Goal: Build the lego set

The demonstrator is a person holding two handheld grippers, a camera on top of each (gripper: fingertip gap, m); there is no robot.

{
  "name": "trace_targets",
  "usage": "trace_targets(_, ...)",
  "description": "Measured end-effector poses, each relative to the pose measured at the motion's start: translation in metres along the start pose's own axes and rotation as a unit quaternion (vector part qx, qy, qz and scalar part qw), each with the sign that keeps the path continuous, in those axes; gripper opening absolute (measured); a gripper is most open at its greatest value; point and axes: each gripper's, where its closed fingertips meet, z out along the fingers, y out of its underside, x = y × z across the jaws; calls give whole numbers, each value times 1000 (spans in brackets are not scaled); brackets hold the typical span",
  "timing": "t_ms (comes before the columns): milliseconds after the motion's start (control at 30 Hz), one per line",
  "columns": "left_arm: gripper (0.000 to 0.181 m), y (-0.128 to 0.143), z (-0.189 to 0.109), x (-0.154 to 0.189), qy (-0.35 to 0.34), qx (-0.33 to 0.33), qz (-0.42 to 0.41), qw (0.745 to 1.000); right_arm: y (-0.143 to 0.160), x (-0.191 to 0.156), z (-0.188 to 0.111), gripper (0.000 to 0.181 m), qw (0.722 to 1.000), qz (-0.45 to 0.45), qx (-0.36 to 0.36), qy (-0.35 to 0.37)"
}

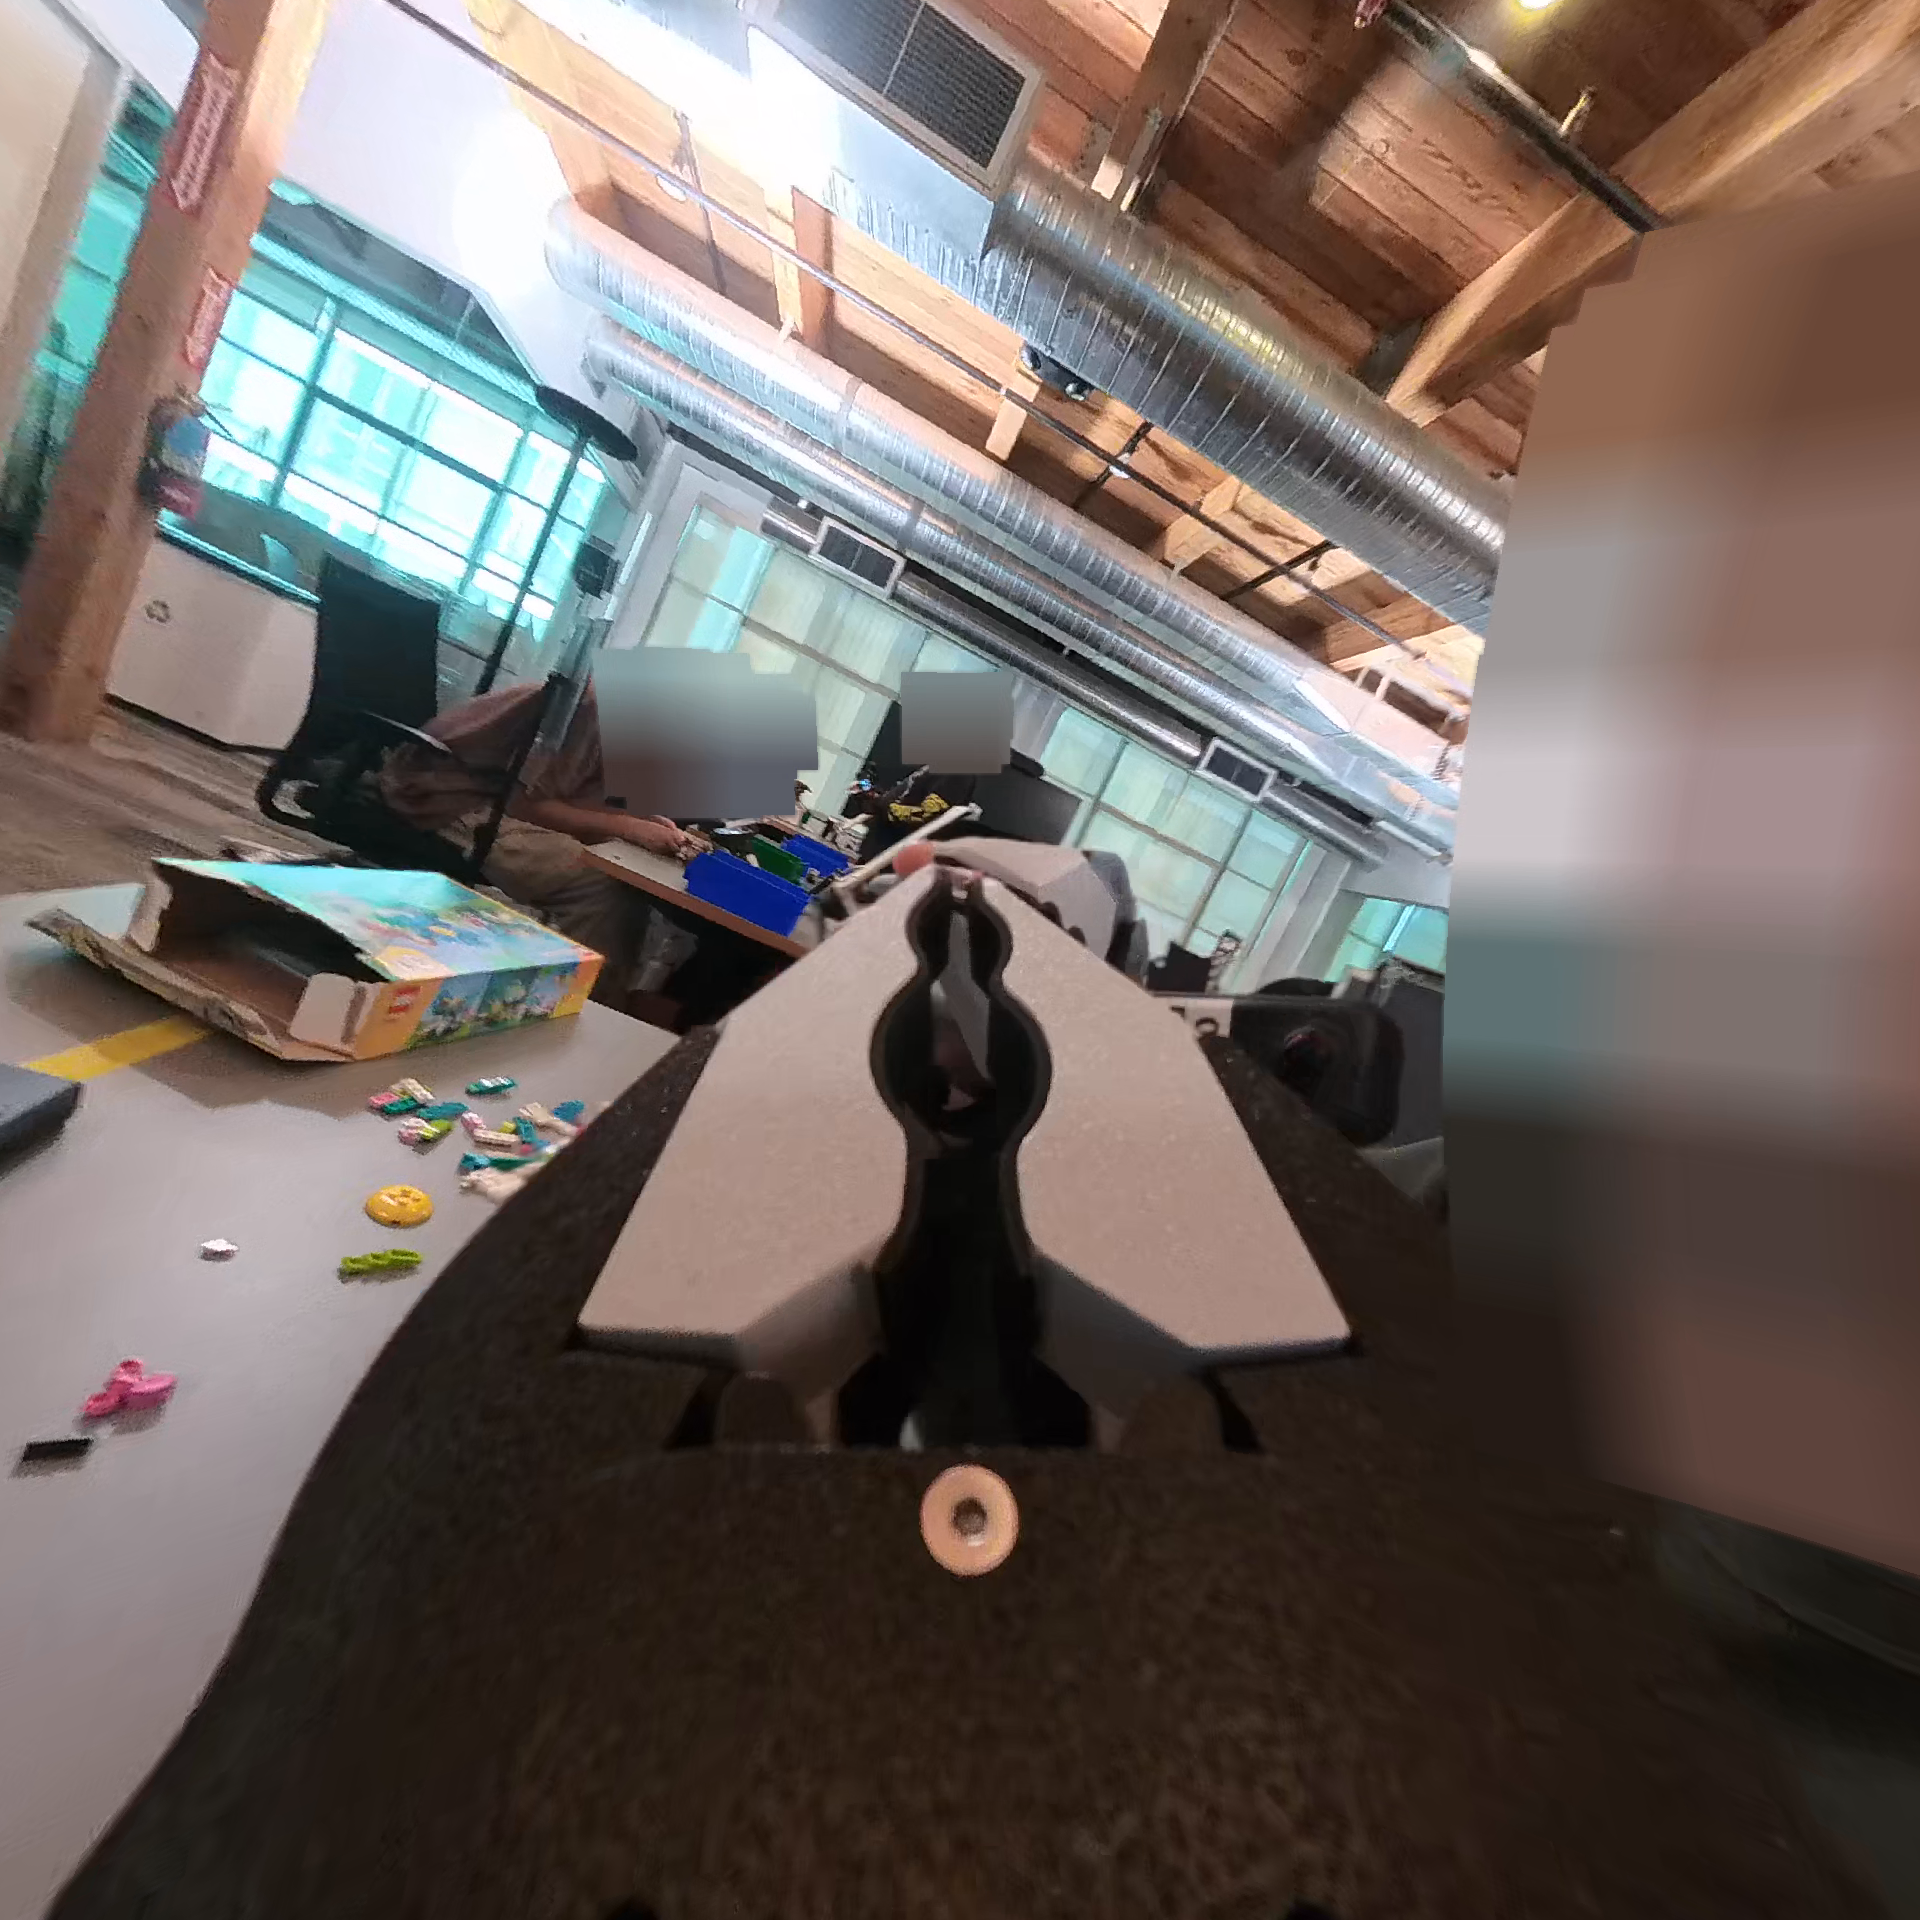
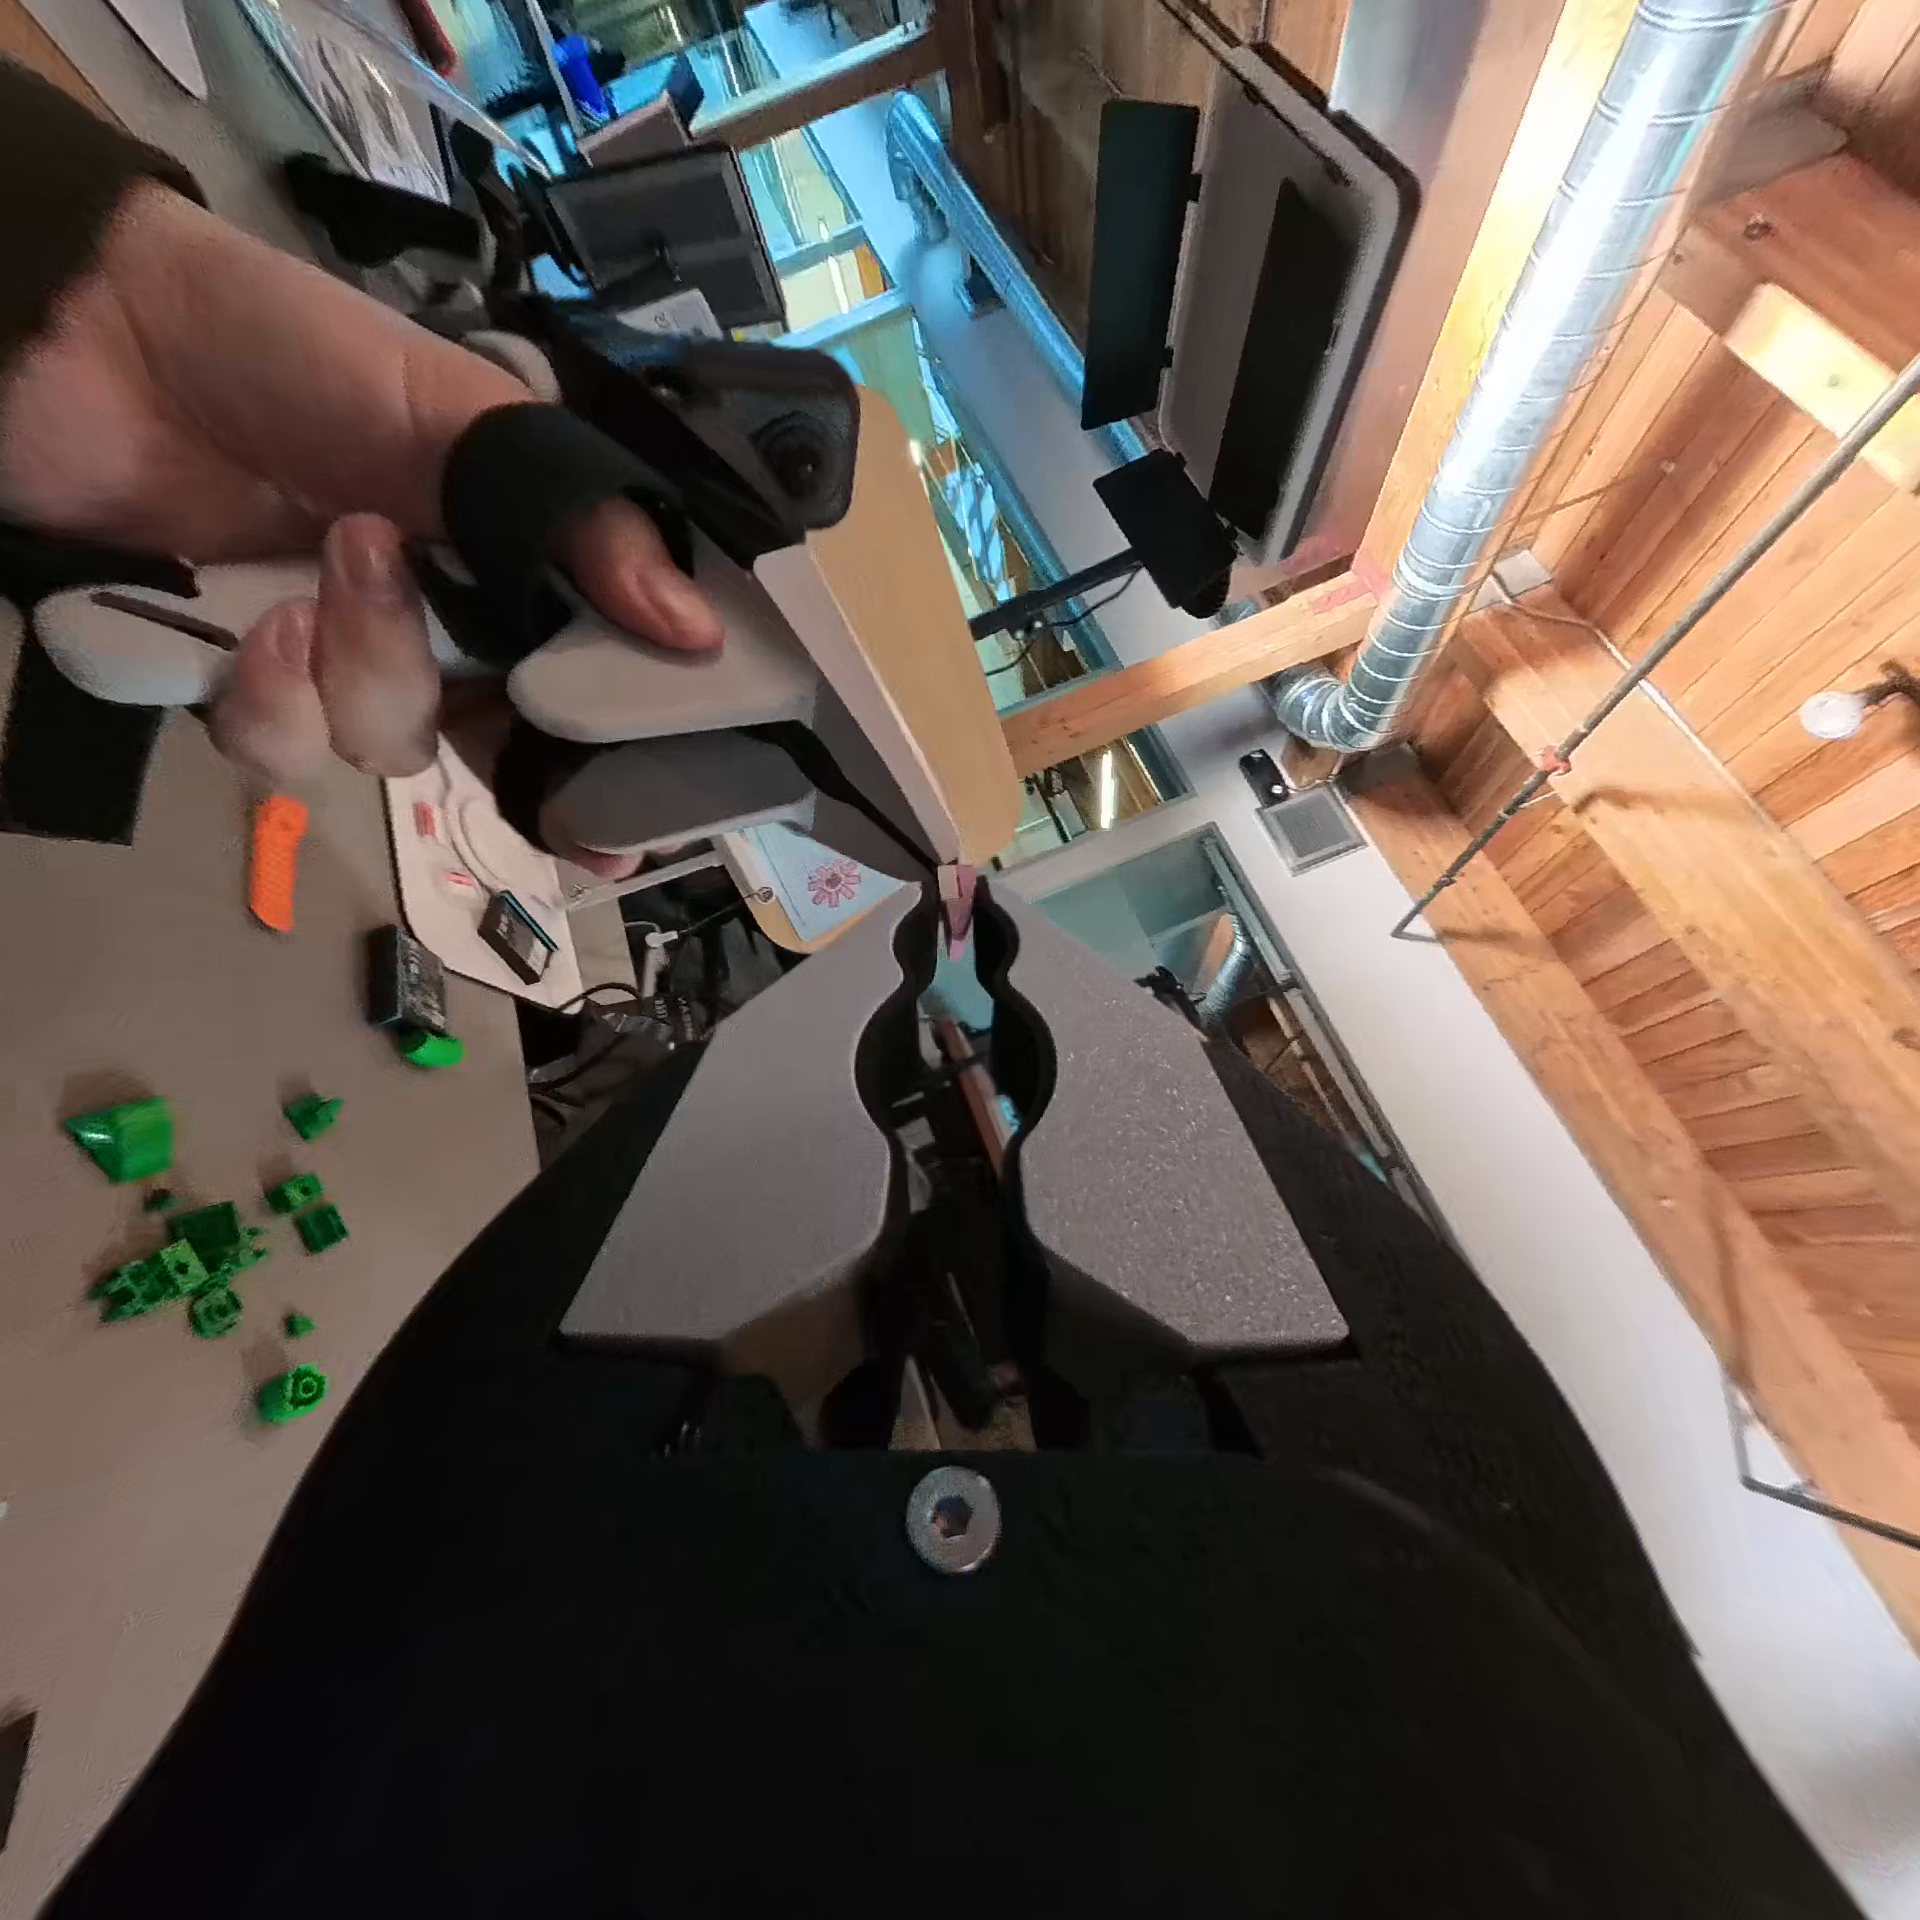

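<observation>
Both handheld two-finger grippers are being held up off the grey table [image 1: 208, 1143], tips meeting in mid-air. The right gripper [image 2: 954, 904] is clenching a small pink and white plastic brick [image 2: 956, 906] at the very ends of its grey fingers, with the jaws drawn nearly together on it. The left gripper [image 1: 951, 883] is pointing at that same meeting point; its jaws are likewise drawn close at the tips, and a small pale piece [image 1: 916, 858] is showing there, but I cannot tell whether it is nipping that piece or merely touching it. The person's hand [image 2: 239, 468] is squeezing the left tool's handle.

In my judgement a mating step is under way: two small parts are being joined in the air, not on the table.

The loose pastel plastic bricks [image 1: 488, 1127] are lying near the table's far edge, beside the torn-open cardboard set box [image 1: 343, 951]; a round yellow piece [image 1: 399, 1205] and a pink piece [image 1: 127, 1388] are sitting apart nearer the left edge. A scatter of green bricks [image 2: 197, 1247] is lying on the table in the right wrist view.

The next move is calling for squared stud alignment, then firm pressure along one axis without the tiny brick twisting out.
</observation>
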Motion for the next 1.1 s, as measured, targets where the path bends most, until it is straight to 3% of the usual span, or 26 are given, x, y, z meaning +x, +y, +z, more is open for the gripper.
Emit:
trace_targets(300,0,11,8,22,-10,-38,87,995,-18,3,-19,5,999,-31,35,-17)
trace_targets(467,0,26,6,36,-30,-52,125,990,-33,-7,-33,5,995,-2,60,-80)
trace_targets(600,0,32,0,50,-18,-39,123,991,-47,-13,-37,5,994,-28,60,-91)
trace_targets(733,0,34,-14,50,-65,1,162,985,-48,-24,-29,5,993,-60,43,-97)
trace_targets(833,26,43,-31,41,-118,2,186,975,-44,-25,-24,5,993,-79,11,-87)
trace_targets(900,41,43,-48,33,-155,18,203,967,-42,-20,-24,5,993,-100,-13,-67)
trace_targets(1033,20,28,-97,15,-238,135,286,918,-42,-8,-35,5,993,-108,-37,-41)
trace_targets(1100,21,36,-113,1,-283,143,334,888,-42,-5,-40,5,994,-98,-42,-35)
